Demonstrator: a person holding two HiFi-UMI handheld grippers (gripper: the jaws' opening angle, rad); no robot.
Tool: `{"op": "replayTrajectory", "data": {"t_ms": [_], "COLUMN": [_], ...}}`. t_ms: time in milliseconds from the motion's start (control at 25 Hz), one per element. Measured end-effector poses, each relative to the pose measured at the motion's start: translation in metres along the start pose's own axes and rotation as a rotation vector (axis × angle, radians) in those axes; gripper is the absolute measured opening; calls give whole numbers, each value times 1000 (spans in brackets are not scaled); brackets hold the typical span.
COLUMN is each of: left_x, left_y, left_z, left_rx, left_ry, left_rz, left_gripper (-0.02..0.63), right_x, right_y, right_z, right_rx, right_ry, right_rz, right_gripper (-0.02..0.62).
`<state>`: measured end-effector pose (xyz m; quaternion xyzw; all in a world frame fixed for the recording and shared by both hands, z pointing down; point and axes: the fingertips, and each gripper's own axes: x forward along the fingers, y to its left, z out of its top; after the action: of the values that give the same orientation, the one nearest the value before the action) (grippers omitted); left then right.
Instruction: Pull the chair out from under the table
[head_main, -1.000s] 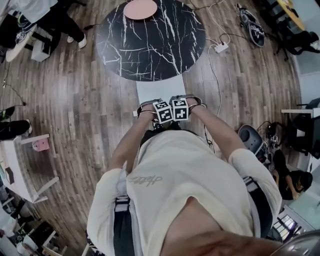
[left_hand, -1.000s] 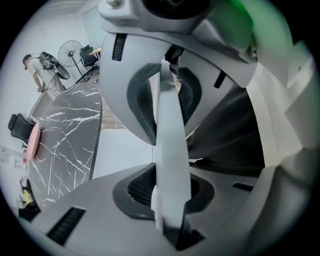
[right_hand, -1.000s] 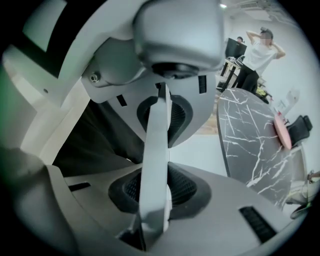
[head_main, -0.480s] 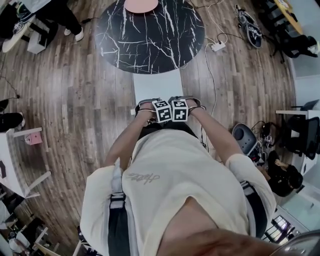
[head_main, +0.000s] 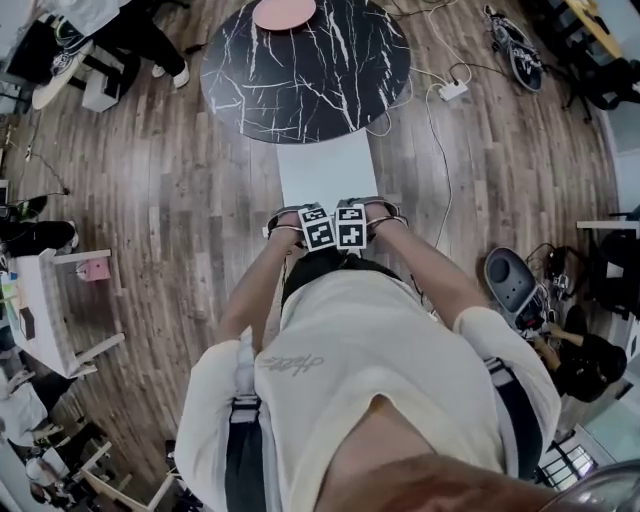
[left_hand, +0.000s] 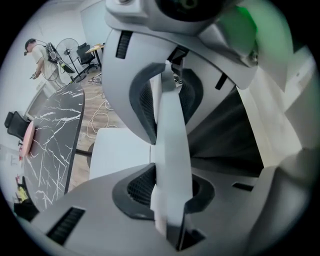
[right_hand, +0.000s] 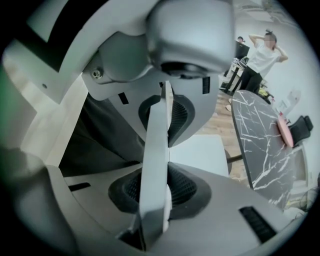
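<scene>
Chair (head_main: 325, 170) seat faces table (head_main: 300, 70), backrest toward person

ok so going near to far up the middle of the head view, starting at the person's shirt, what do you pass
shirt → left tool and right tool, side by side → seat of the white chair → black marble table → pink disc at the table's far edge

table (head_main: 300, 80) far edge cropped, chair (head_main: 325, 165) partly hidden
</scene>
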<state>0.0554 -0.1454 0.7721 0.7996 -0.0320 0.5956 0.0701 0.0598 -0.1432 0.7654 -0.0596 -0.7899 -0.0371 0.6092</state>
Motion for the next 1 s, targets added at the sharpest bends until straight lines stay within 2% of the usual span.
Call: {"op": "replayTrajectory", "data": {"t_ms": [160, 560, 760, 1000], "left_x": [2, 5, 7, 8], "left_y": [-10, -44, -66, -93], "left_z": [3, 0, -2, -5], "left_rx": [-33, -53, -59, -19], "left_ry": [0, 0, -11, -5], "left_rz": [18, 12, 8, -12], "left_gripper": [90, 90, 91, 91], "right_x": [0, 3, 4, 3], "right_y": [11, 44, 67, 95], "right_z": [-3, -2, -2, 2], "right_rx": [-32, -50, -31, 26], "right_ry": [-5, -2, 2, -6], "right_rz": [2, 14, 21, 20], "right_gripper": [84, 84, 86, 87]}}
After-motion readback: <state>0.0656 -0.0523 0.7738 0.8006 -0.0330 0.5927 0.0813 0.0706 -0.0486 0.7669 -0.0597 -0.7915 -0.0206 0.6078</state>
